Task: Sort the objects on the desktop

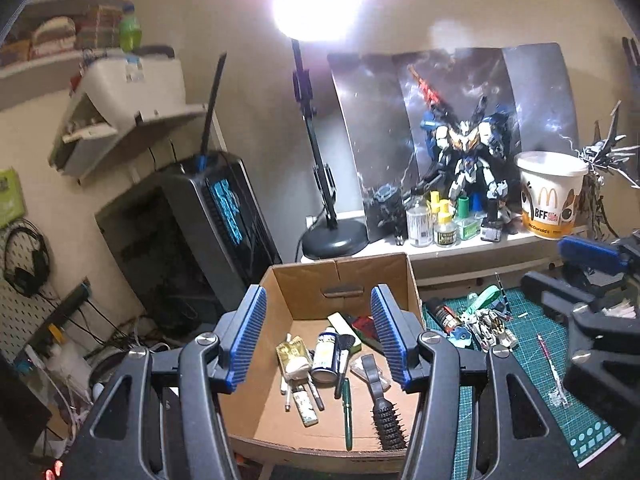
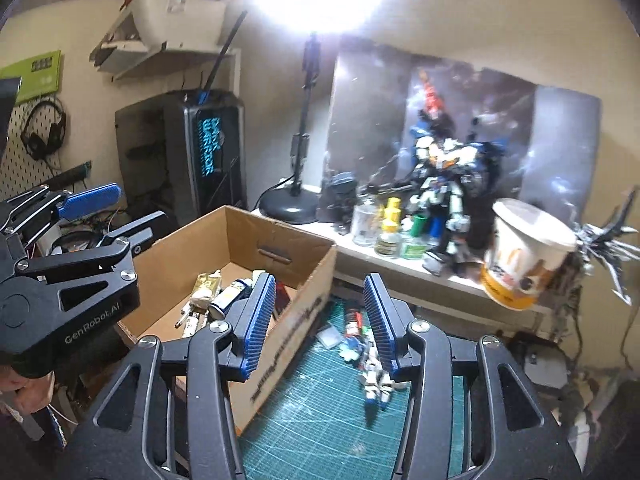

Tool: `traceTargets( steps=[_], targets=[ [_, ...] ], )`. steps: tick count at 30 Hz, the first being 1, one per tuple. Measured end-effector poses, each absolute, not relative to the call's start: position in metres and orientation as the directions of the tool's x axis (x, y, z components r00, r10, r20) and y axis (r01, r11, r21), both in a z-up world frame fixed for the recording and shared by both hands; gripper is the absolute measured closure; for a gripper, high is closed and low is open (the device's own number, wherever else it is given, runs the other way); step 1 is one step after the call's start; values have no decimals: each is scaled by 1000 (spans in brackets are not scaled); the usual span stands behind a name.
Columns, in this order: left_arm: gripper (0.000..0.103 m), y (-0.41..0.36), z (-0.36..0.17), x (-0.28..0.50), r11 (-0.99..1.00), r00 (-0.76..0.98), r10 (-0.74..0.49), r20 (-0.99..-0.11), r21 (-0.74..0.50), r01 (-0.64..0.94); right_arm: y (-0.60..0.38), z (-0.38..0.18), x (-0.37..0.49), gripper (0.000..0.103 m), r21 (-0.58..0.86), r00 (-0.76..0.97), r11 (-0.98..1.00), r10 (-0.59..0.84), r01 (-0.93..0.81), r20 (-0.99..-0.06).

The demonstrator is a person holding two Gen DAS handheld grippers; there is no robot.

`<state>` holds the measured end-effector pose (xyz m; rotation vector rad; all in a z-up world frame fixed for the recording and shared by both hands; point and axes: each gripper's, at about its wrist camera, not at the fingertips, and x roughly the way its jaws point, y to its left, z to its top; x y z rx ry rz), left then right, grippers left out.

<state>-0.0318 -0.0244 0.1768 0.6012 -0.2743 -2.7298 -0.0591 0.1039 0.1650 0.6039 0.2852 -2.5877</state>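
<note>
A cardboard box [image 1: 336, 268] stands on the desk and holds a black hairbrush [image 1: 385, 414], a green pen [image 1: 347, 408], a white and blue bottle [image 1: 326, 354] and several other small items. My left gripper [image 1: 318, 336] hovers over the box, open, with nothing between its blue pads. To the box's right lies a green cutting mat [image 2: 312, 420] with a small white model figure [image 2: 376, 380] and loose bits. My right gripper [image 2: 320, 320] is above the mat, beside the box's [image 2: 280, 236] right wall, open and holding nothing.
A raised shelf behind the mat carries a large robot model [image 1: 468, 160], small bottles [image 1: 436, 220], a McDonald's bucket [image 1: 550, 196] and a lit desk lamp [image 1: 334, 236]. A black PC tower [image 1: 208, 220] stands left of the box. A thin pen [image 1: 550, 364] lies on the mat.
</note>
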Motion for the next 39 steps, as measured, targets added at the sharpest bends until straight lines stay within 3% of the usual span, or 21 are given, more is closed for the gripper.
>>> traceTargets(
  steps=[11, 16, 21, 32, 39],
  targets=[
    [47, 25, 176, 8, -840, -858, -478, -188, 382, 384, 171, 163, -16, 59, -42, -844, -932, -307, 361, -440],
    [39, 37, 170, 21, -882, -892, -405, -202, 344, 323, 190, 159, 3, 58, -38, -855, -944, -279, 328, -438],
    [38, 45, 156, 28, -944, -934, -272, -232, 253, 213, 212, 151, 21, 55, -34, -863, -960, -233, 277, -447],
    [39, 81, 107, 9, -986, -937, -122, -327, 152, 75, 259, 119, 27, 55, 14, -864, -988, -139, 152, -484],
    [39, 97, 74, -1, -996, -924, -54, -379, 91, 20, 283, 94, 20, 55, -55, -867, -998, 36, -11, -496]
  ],
)
